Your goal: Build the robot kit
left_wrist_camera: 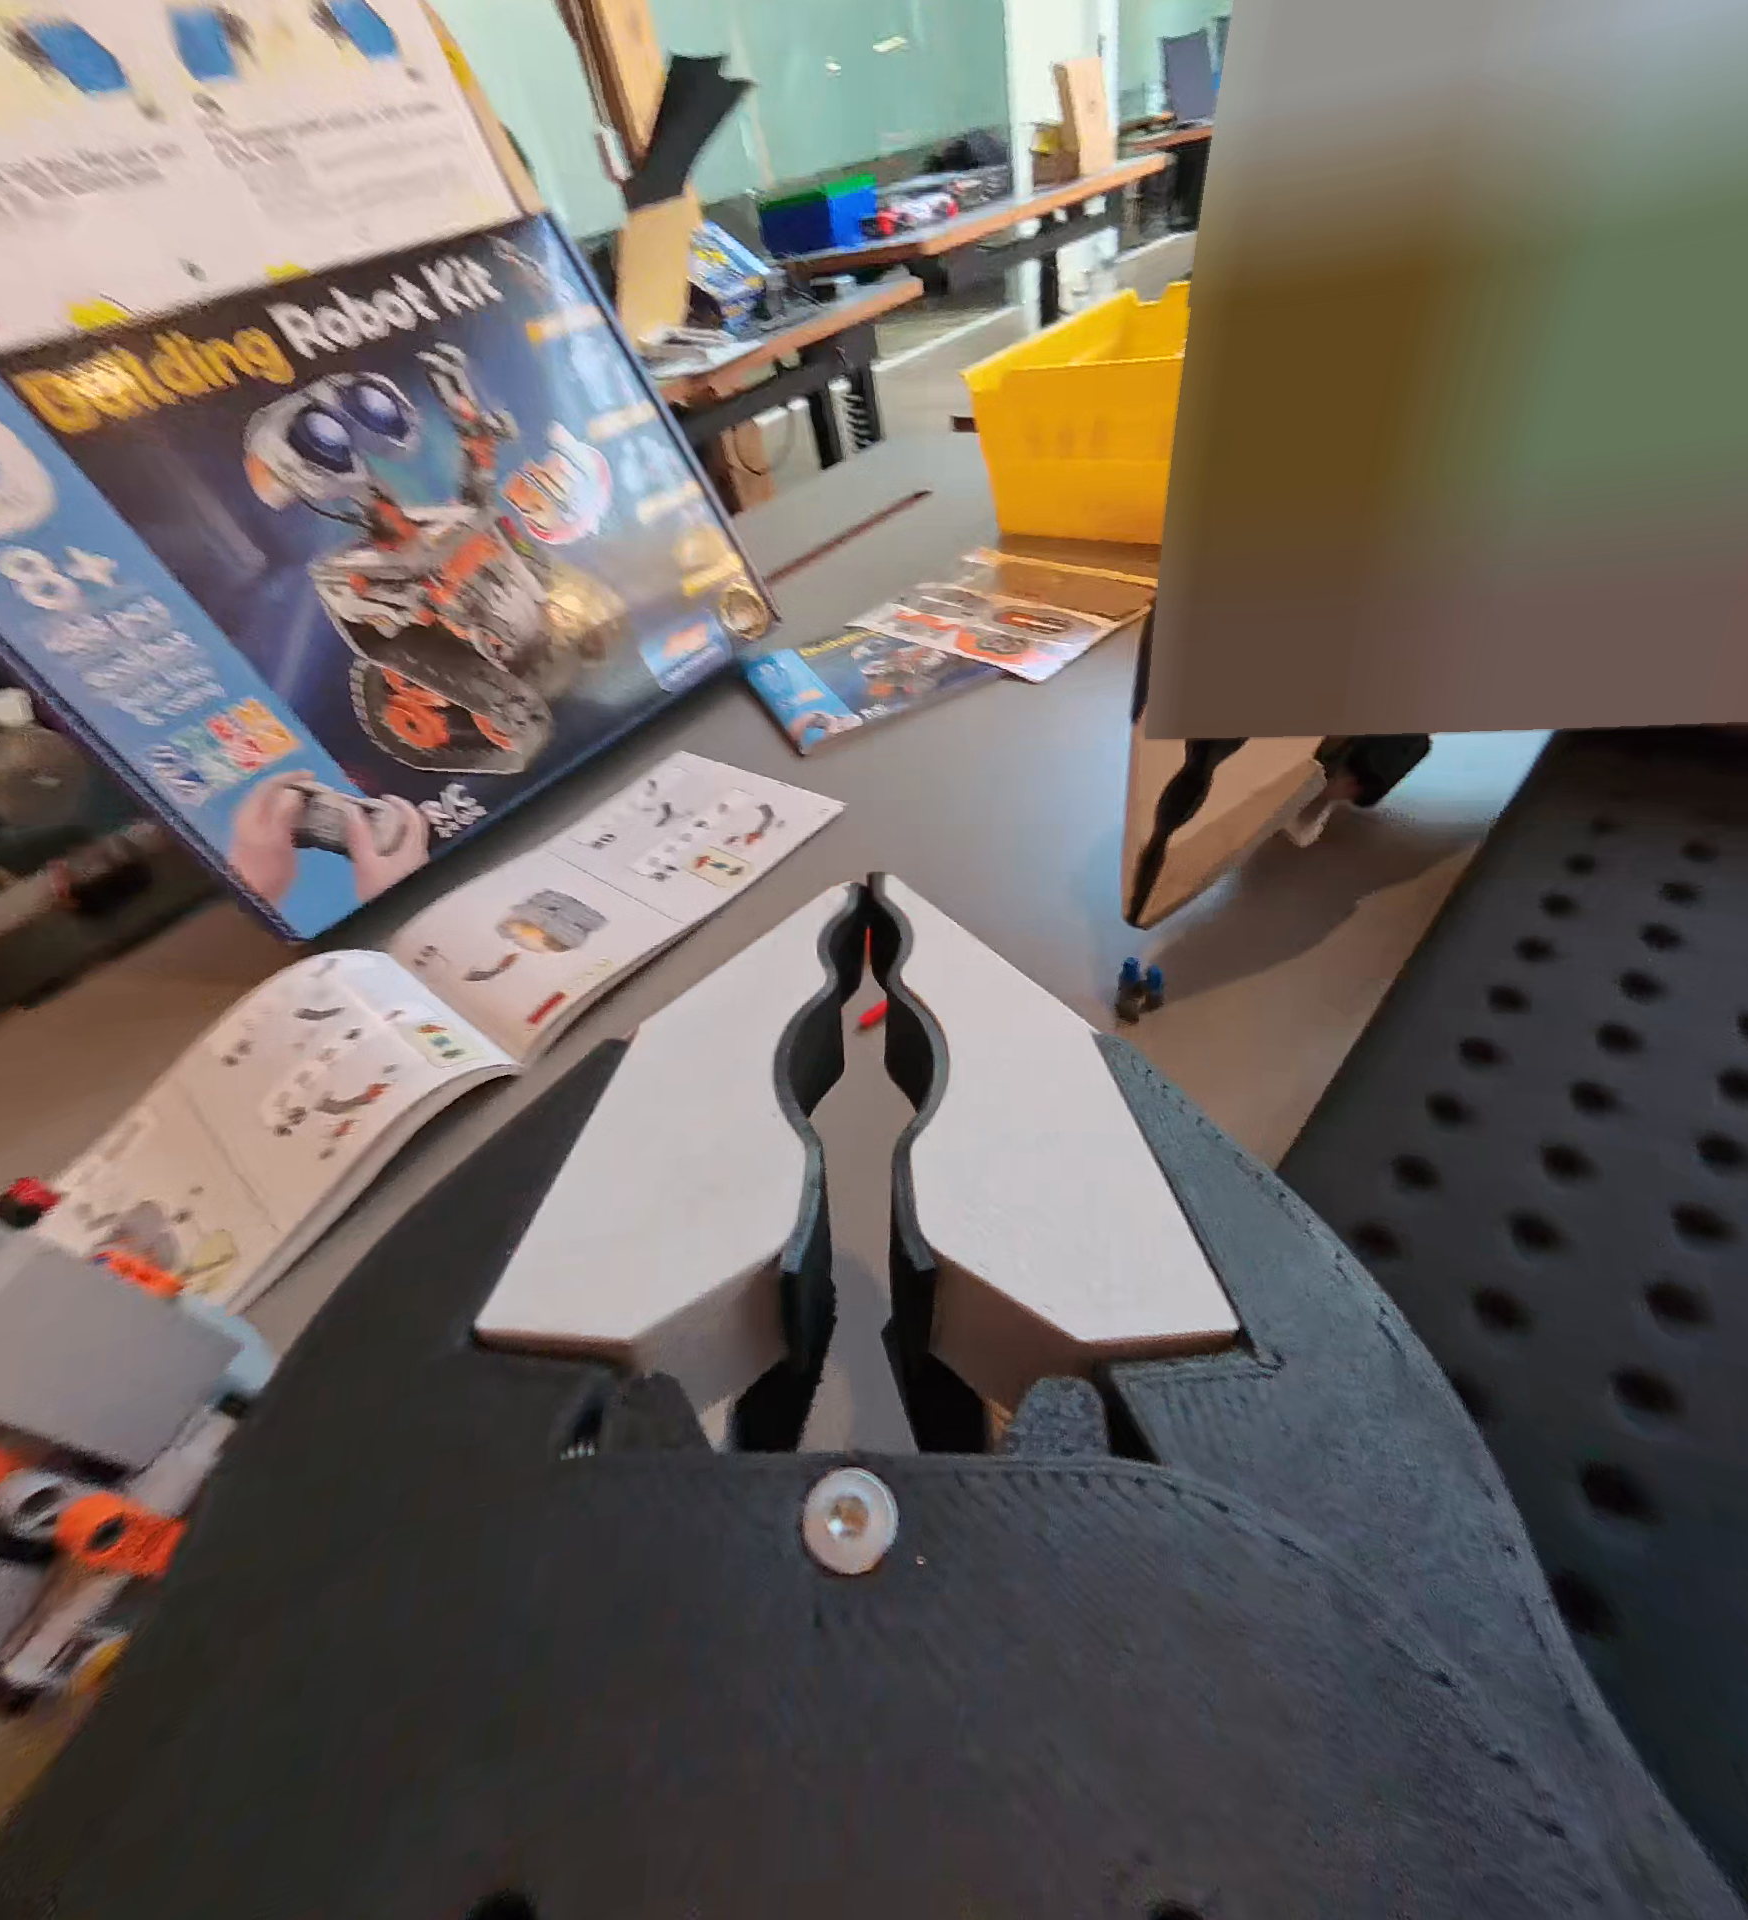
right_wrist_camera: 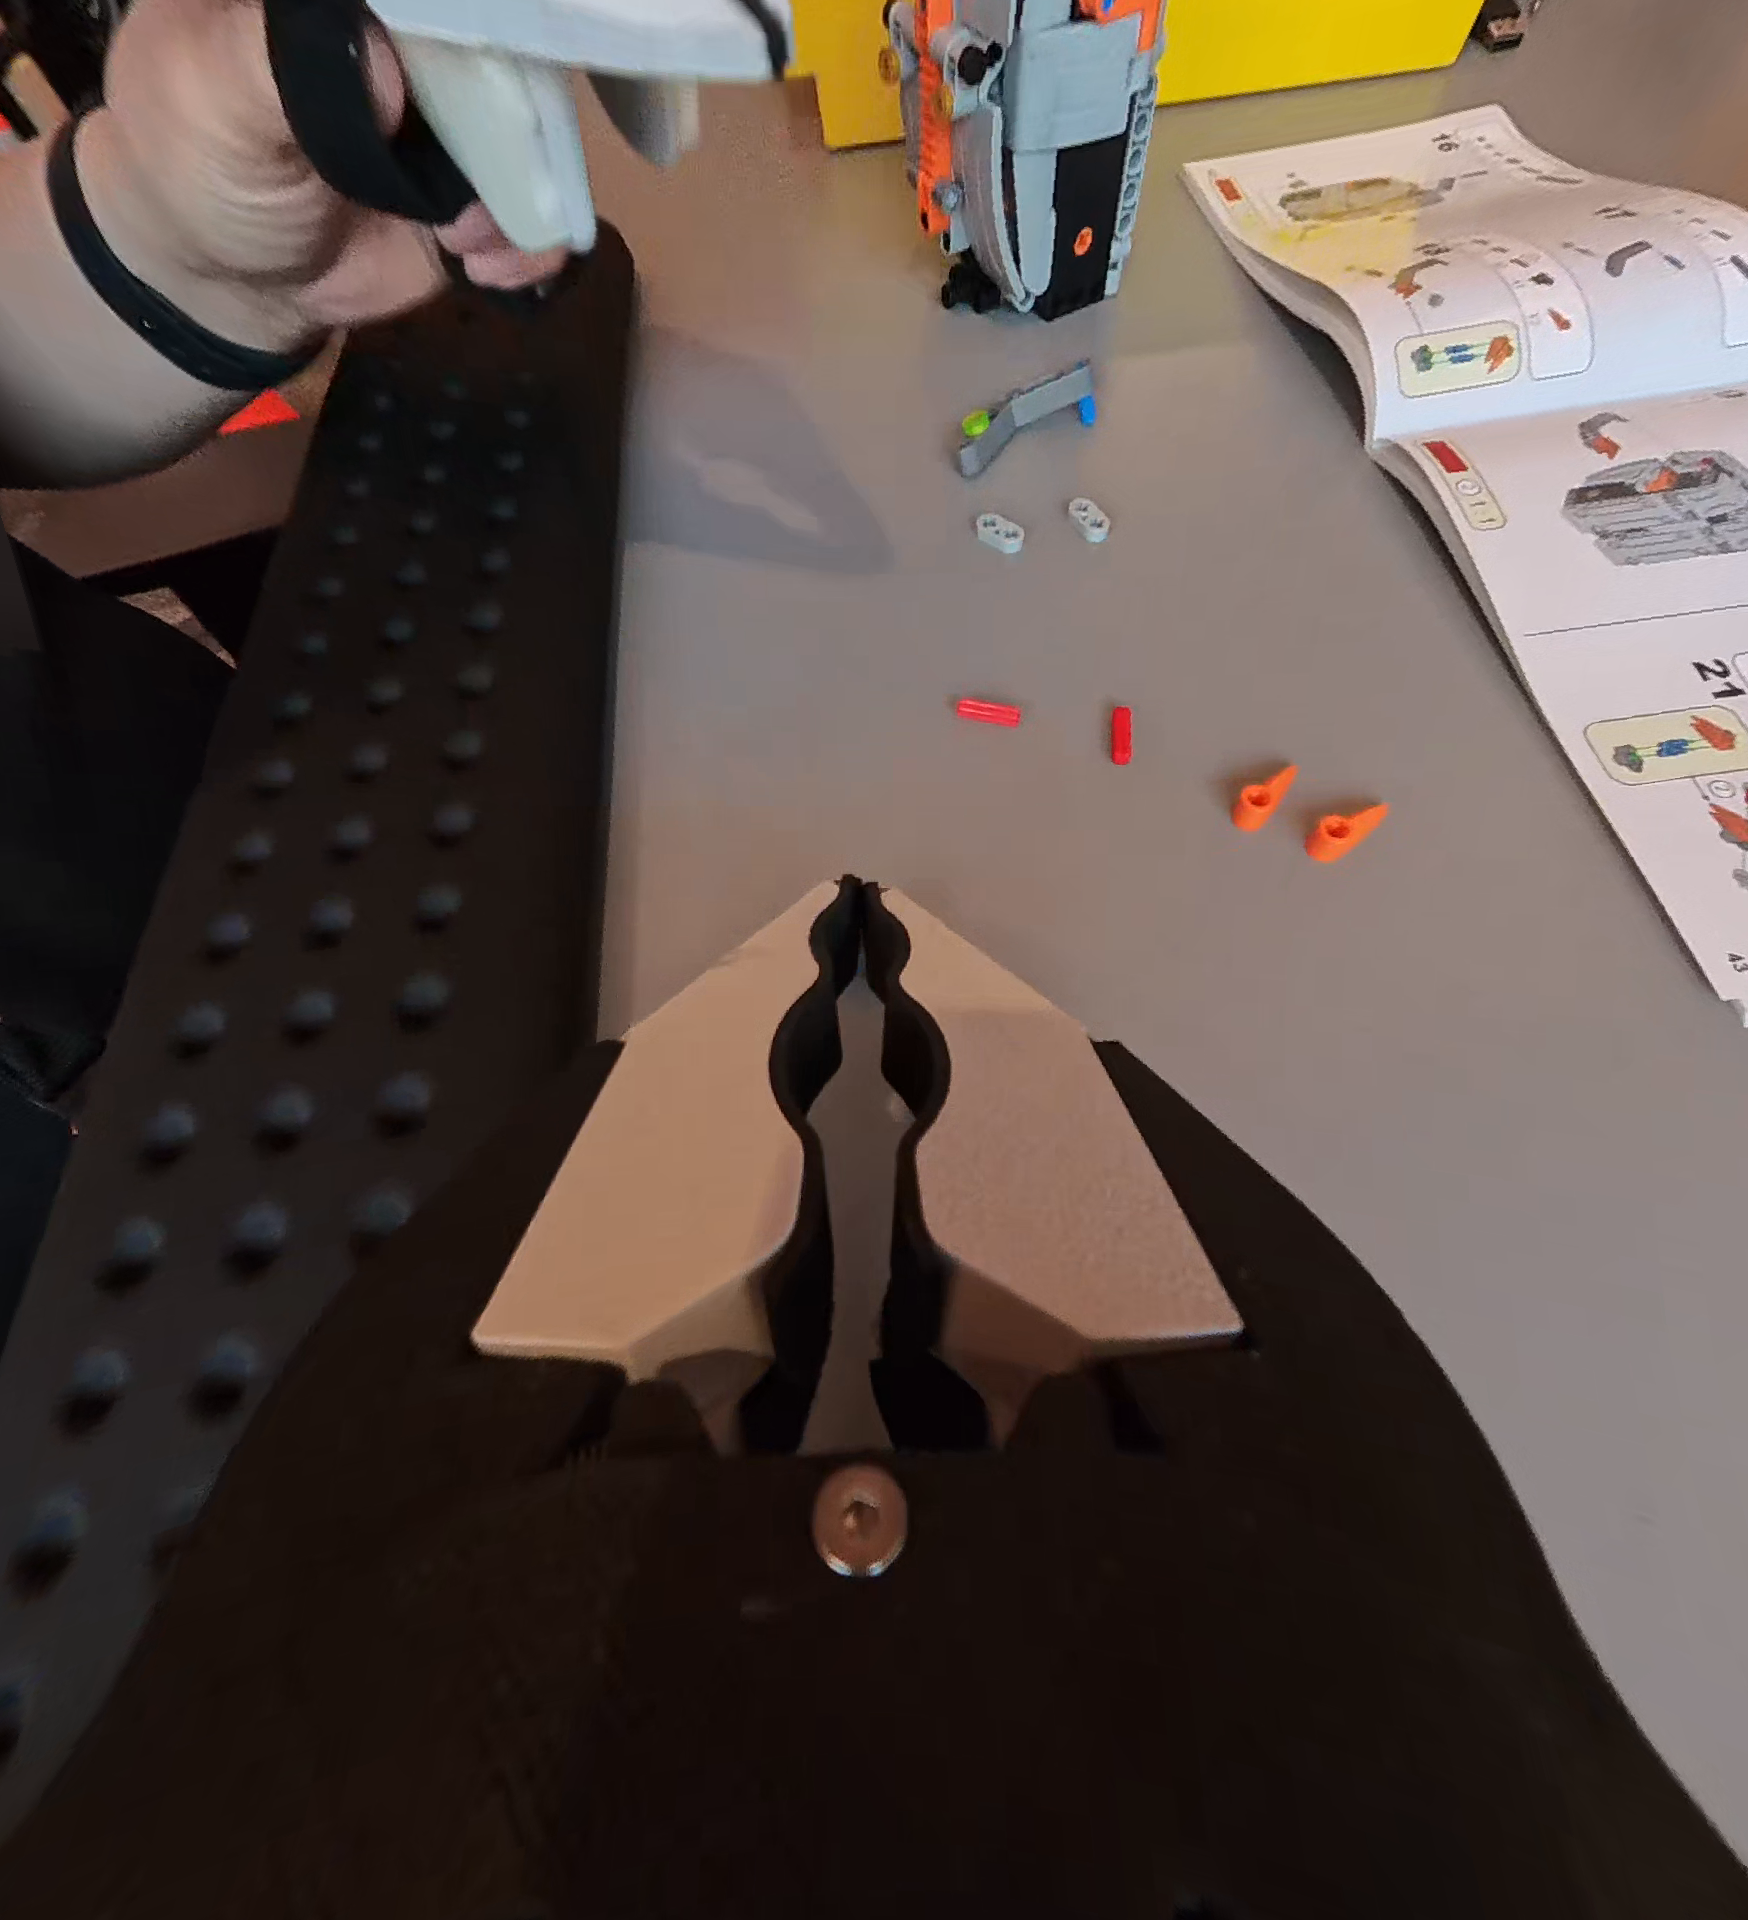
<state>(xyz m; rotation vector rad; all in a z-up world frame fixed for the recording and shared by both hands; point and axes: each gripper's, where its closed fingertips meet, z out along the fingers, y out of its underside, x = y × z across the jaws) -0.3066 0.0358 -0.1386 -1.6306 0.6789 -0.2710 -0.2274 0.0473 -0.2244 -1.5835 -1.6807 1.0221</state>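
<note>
My right gripper [right_wrist_camera: 854,885] is shut and empty, low over the grey table [right_wrist_camera: 1265,1247]. Ahead of it lie two red pins [right_wrist_camera: 988,712] [right_wrist_camera: 1119,734] and two orange cone pieces [right_wrist_camera: 1263,800]. Farther off are two small grey links [right_wrist_camera: 1000,533] and a grey angled beam [right_wrist_camera: 1021,416] with green and blue pins. My left gripper [left_wrist_camera: 868,891] has its tips together. A red sliver [left_wrist_camera: 867,940] shows in its gap; I cannot tell whether it is held. A red pin [left_wrist_camera: 872,1016] lies on the table behind the gap. Two dark blue pins [left_wrist_camera: 1140,987] stand near the other gripper's tip.
A black pegboard [right_wrist_camera: 350,831] lies left of my right gripper. An open instruction booklet [right_wrist_camera: 1628,520] lies at the right. A part-built grey and orange model [right_wrist_camera: 1036,156] stands before a yellow bin [left_wrist_camera: 1078,436]. A kit box [left_wrist_camera: 382,540] leans at the left. The left gripper's tips are roughly 12 cm from the right gripper's.
</note>
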